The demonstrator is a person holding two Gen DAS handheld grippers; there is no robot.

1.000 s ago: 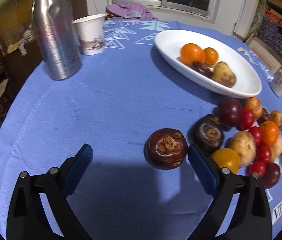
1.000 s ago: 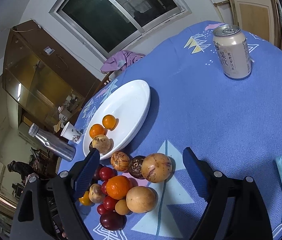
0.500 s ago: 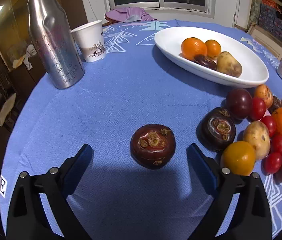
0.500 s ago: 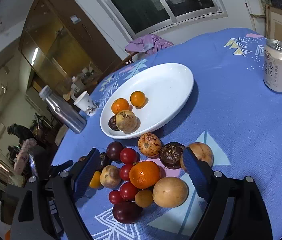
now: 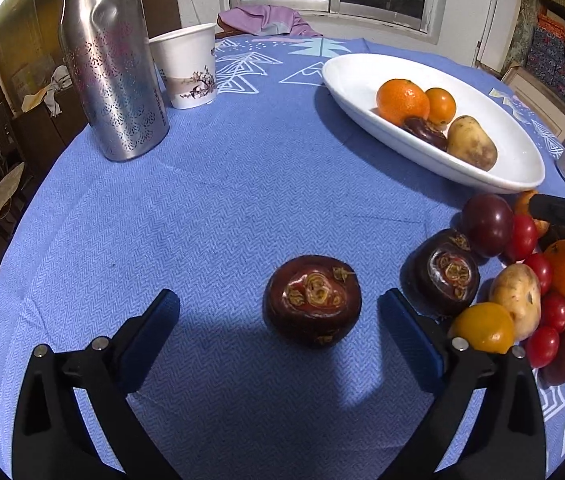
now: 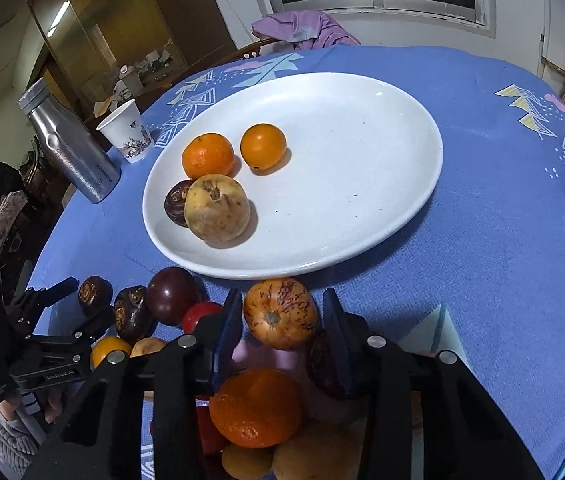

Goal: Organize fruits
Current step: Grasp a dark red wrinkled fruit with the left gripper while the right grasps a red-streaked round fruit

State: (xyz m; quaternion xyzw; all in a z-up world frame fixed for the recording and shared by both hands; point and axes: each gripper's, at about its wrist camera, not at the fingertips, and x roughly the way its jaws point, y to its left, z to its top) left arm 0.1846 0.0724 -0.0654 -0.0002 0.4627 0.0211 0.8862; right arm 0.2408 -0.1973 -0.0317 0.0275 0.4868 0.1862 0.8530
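Right tool [image 6: 280, 320] closing around a speckled orange fruit [image 6: 279, 313] at the near rim of a white plate [image 6: 346, 208], plate holding two oranges, a tan fruit and a dark one, blue-clothed counter [image 6: 482, 280], steel bottle [image 6: 68, 148] and paper cup [image 6: 126, 132] far left.

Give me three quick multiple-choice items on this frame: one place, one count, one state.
1. The paper cup stands beside:
A the steel bottle
B the drink can
C the fruit pile

2. Fruits on the white plate:
A two
B four
C six

3. The left gripper is:
A shut on a fruit
B open around the dark fruit, fingers clear of it
C over the plate

Key: 1 A, cup and bottle stand side by side. 2 B, two orange, one dark, one tan. 3 B, gaps show on both sides of the fruit.
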